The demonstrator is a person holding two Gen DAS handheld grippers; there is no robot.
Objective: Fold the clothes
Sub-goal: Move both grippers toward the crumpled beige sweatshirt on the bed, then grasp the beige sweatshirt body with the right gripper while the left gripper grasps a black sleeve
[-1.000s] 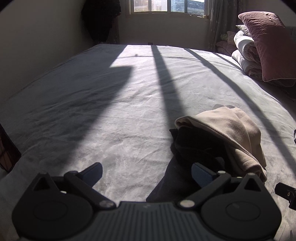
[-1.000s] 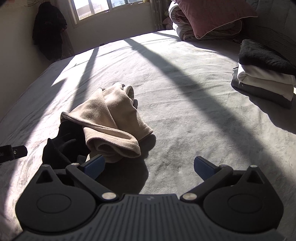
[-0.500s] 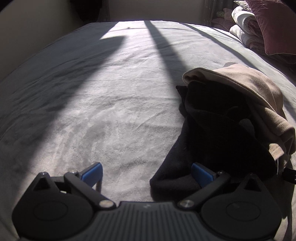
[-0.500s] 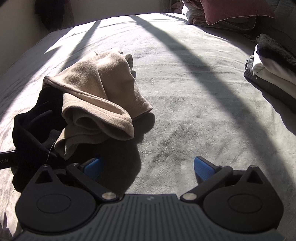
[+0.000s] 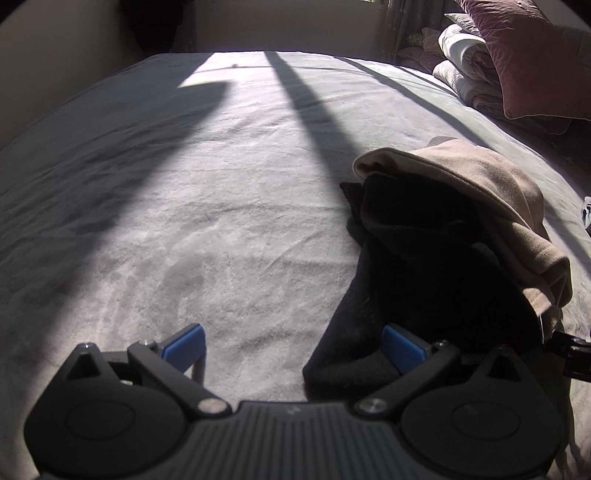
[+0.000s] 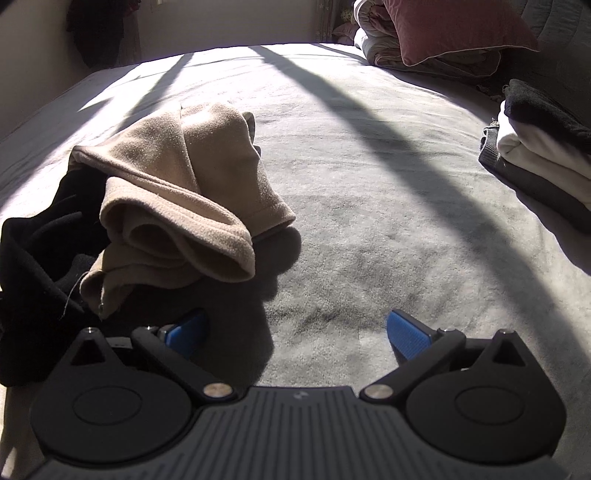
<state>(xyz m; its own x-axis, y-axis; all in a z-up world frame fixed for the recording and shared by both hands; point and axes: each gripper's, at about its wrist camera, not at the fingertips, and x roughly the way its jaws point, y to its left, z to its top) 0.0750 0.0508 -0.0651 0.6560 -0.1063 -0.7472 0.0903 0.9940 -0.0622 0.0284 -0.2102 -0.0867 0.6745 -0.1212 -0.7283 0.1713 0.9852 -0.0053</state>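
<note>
- Bedroom scene. Grey bed [image 5: 229, 206] fills both views, crossed by hard sunlight and long dark shadow bands.
- Far end of bed: maroon pillow [image 6: 454, 29] resting on rolled pale bedding [image 5: 461, 70].
- Right side of bed, right wrist view: stack of folded clothes [image 6: 535, 155], black on top, white under it, grey at the bottom.
- Unfolded heap sits on the bed near both tools: beige fleece garment [image 6: 184, 199] draped over a black garment [image 5: 424, 266]. Black one spreads out to the left of and under the beige.
- Left hand-held gripper [image 5: 293, 347]: jaws spread wide, holding nothing. Blue pads visible; right-side pad lies over or against the near edge of the black garment, left-side pad over bare bed.
- Right hand-held gripper [image 6: 297, 332]: jaws likewise wide apart, empty. Its left-side pad sits in the heap's shadow just below the beige fleece; contact with the cloth cannot be told. Right-side pad over bare bed.
</note>
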